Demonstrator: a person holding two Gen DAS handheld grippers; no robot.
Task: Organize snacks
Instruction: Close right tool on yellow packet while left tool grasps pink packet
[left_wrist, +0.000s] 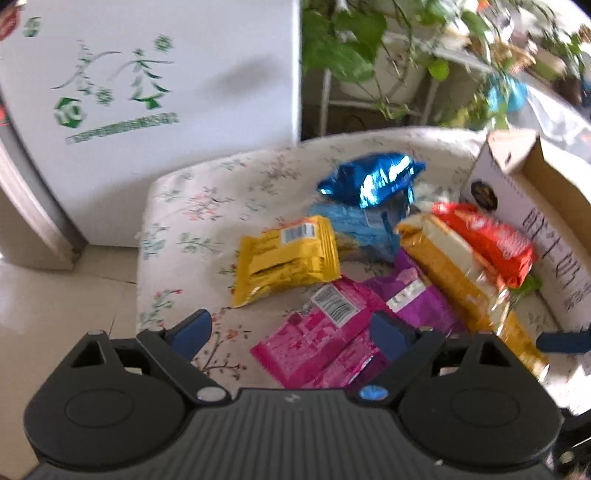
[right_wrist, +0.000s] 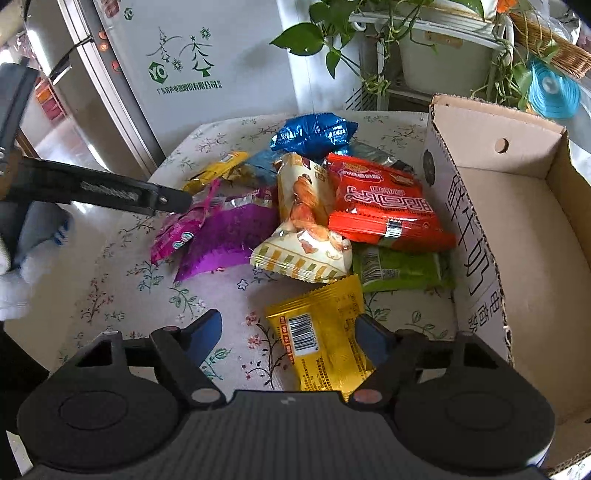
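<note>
A pile of snack packets lies on a floral cloth. In the left wrist view my left gripper is open just above a pink packet, with a yellow packet, a purple one, a blue foil one and a red one beyond. In the right wrist view my right gripper is open over a yellow packet. Beyond lie a cream packet, a red one, a green one and a purple one. The left gripper reaches in from the left by the pink packet.
An open cardboard box stands at the right of the cloth; it also shows in the left wrist view. A white fridge stands behind on the left. Potted plants on a rack stand behind. Tiled floor lies left of the cloth.
</note>
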